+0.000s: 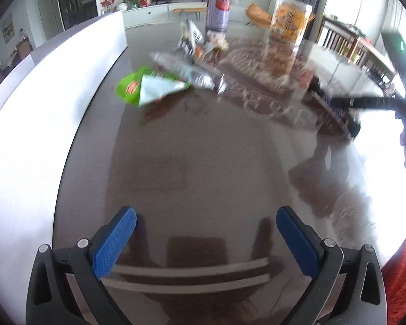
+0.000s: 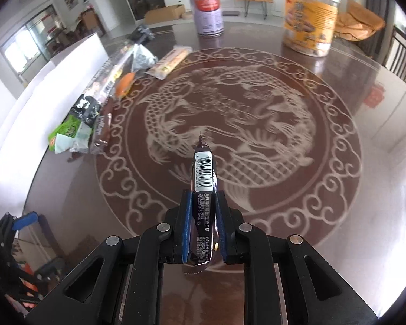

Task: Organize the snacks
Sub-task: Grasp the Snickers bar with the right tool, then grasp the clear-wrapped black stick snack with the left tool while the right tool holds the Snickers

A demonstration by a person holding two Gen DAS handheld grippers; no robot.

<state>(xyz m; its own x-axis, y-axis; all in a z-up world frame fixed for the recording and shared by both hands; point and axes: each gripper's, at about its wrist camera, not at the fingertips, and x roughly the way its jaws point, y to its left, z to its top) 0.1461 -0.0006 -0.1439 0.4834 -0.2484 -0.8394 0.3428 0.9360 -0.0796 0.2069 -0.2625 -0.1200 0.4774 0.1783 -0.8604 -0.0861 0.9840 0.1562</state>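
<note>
My right gripper (image 2: pixel 203 197) is shut on a dark snack bar wrapper (image 2: pixel 204 173) with a barcode, held above the round table's dragon pattern (image 2: pixel 230 113). It shows far right in the left wrist view (image 1: pixel 338 105), blurred. My left gripper (image 1: pixel 205 222) is open and empty over the bare table near its front edge. A green snack bag (image 1: pixel 138 86) (image 2: pixel 67 132) lies at the left, beside silver and dark packets (image 1: pixel 186 73) (image 2: pixel 102 86). A long biscuit pack (image 2: pixel 170 62) lies further back.
A purple-white can (image 2: pixel 207 8) (image 1: pixel 218 10) and a clear tub with an orange label (image 2: pixel 310 19) (image 1: pixel 289 21) stand at the table's far side. A white board (image 1: pixel 54 75) (image 2: pixel 54 73) runs along the table's left edge. Chairs stand on the right.
</note>
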